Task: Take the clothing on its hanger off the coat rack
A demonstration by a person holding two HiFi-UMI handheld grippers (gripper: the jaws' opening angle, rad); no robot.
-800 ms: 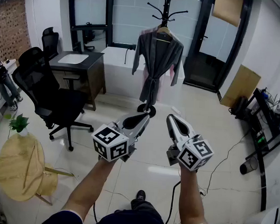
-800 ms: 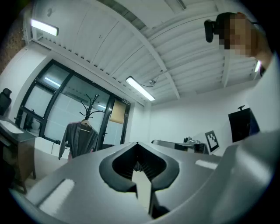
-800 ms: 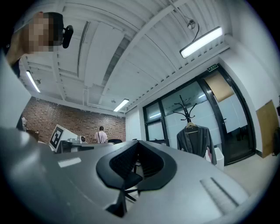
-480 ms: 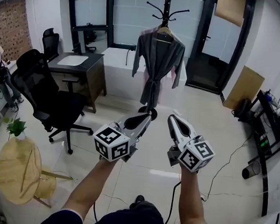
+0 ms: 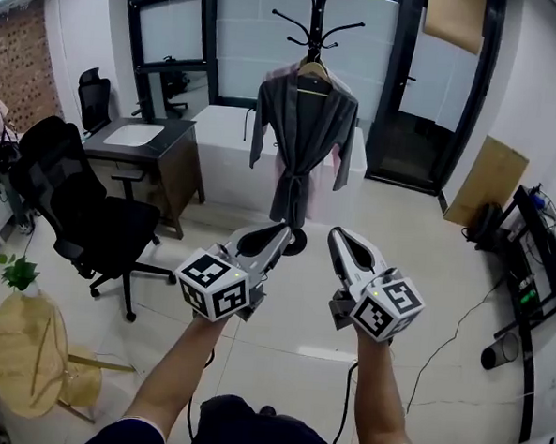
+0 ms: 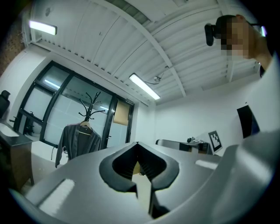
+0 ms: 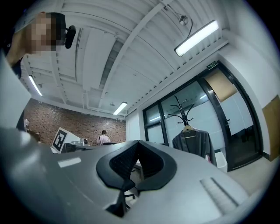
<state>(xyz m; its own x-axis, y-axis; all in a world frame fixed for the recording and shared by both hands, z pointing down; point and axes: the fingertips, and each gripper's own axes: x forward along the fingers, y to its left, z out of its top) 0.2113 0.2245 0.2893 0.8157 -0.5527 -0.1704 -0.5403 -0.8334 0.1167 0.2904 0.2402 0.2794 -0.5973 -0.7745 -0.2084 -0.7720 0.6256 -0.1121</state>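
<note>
A grey robe hangs on a wooden hanger from a black coat rack across the room, with something pink behind it. The same robe shows at the left of the left gripper view, and the robe stands right of centre in the right gripper view. My left gripper and right gripper are held side by side well short of the rack, pointing toward it. Both have their jaws shut with nothing between them.
A black office chair and a dark desk stand to the left. A round wooden table with a small plant is at the near left. Cables and black equipment lie along the right wall.
The coat rack and robe have drawn slightly nearer and shifted a little left in the head view. Both grippers hold the same pose, shut.
</note>
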